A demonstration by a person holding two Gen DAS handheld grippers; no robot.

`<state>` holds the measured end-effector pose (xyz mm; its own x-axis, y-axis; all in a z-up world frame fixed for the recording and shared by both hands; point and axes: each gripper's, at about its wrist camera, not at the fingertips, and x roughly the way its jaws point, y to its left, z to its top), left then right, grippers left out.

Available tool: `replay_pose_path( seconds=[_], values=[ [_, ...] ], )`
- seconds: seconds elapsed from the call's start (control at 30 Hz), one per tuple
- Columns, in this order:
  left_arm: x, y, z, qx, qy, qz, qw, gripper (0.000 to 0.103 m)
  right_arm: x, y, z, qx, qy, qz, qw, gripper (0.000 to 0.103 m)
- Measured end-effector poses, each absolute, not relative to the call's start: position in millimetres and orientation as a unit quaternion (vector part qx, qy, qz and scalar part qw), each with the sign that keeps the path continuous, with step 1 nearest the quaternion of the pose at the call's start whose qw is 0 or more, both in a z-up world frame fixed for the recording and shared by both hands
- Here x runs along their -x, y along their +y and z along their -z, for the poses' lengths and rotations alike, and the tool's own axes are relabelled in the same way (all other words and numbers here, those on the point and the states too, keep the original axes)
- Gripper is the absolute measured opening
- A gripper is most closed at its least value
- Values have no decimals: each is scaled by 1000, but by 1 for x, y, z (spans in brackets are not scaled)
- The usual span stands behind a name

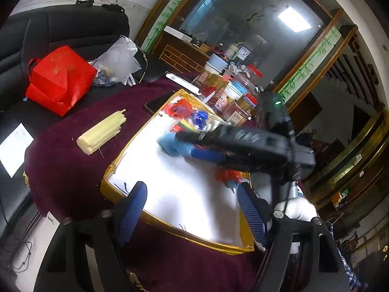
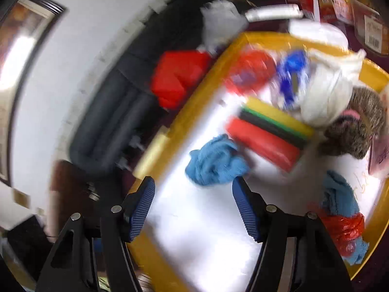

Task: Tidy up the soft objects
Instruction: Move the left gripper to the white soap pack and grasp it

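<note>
A gold-rimmed white tray [image 1: 107,187] [image 2: 189,102] lies on a maroon cloth. My left gripper [image 1: 190,187] is open over the tray's near edge, with nothing between its fingers. My right gripper [image 2: 193,181] [image 1: 184,146] reaches across the tray, jaws apart and holding nothing. A crumpled blue cloth [image 2: 216,163] [image 1: 167,143] lies on the tray just beyond its fingertips. Behind the cloth sit a red sponge [image 2: 265,143], a yellow-green sponge [image 2: 277,119], a white cloth bundle [image 2: 325,92] and a brown furry thing [image 2: 357,126]. Another blue cloth [image 2: 340,194] lies by a red plastic bag [image 2: 347,231].
A pale stalk bundle [image 1: 102,131] lies on the maroon cloth left of the tray. A red gift bag [image 1: 58,77] and a clear plastic bag [image 1: 119,58] rest on the black sofa beyond. Jars and boxes [image 1: 231,92] crowd the tray's far side.
</note>
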<state>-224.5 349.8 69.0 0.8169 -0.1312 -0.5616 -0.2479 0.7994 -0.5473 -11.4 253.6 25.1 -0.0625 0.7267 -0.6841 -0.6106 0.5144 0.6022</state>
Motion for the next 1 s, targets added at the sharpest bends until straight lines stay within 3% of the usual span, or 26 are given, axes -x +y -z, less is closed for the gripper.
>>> replay_pose_path(
  seconds=[0.23,0.57,0.63,1.0],
  values=[
    [204,330,-73,296,309,-4,904,81,16,124,-78,-58,446,-427,784,72],
    [154,233,-85,226,351,88,905,81,19,-97,-73,-109,386,-216,890,74],
    [145,214,-90,207,358,101,905,81,17,-125,-72,-136,373,-196,897,79],
    [37,103,-86,96,420,101,897,81,-10,-215,-58,-202,310,-132,919,79]
  ],
)
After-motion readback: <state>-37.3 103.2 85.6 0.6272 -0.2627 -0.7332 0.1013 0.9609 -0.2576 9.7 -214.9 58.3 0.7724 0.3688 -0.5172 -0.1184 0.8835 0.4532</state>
